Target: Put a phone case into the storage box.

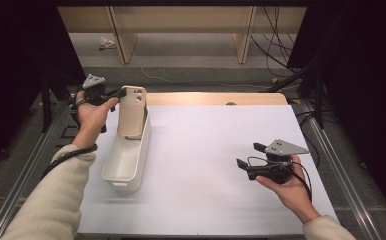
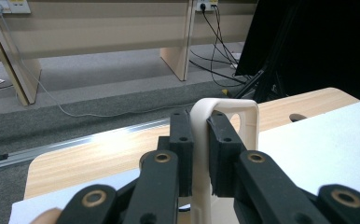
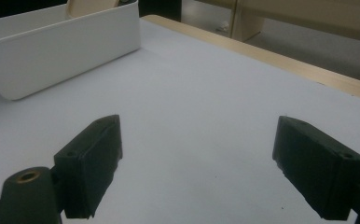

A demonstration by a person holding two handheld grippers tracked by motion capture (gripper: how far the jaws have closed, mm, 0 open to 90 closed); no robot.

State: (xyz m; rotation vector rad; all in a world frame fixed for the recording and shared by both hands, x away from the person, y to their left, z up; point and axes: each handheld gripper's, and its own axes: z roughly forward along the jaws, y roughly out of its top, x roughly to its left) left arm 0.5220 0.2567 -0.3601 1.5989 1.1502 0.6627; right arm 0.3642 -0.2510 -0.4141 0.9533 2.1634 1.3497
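At the near right of the white table top (image 1: 206, 165), the right gripper (image 1: 248, 156) is being kept low over the bare surface, its 2 jaws standing wide apart with nothing between them; in its own view the pads (image 3: 92, 165) are seen well apart over the plain white sheet. Across the table at the left, the white bin (image 1: 126, 160) is being seen resting long-ways on the surface, and a beige phone case (image 1: 132, 112) is being stood upright at its far end, the lower part inside the bin and the top rising above the rim. The left gripper (image 1: 112, 95) is being clamped narrowly on the case's upper edge, and in its own view both pads (image 2: 222, 140) are seen pressed against the thin beige wall (image 2: 201, 154). By judgement, the case is being lowered into or lifted out of the bin, which of the 2 cannot be told. The step would be done well by keeping the case vertical, by keeping the grip firm on so thin an edge, and by moving it straight along the bin wall so that it is not snagged on the rim. Apart from the case, no other contents are being made out in the bin.
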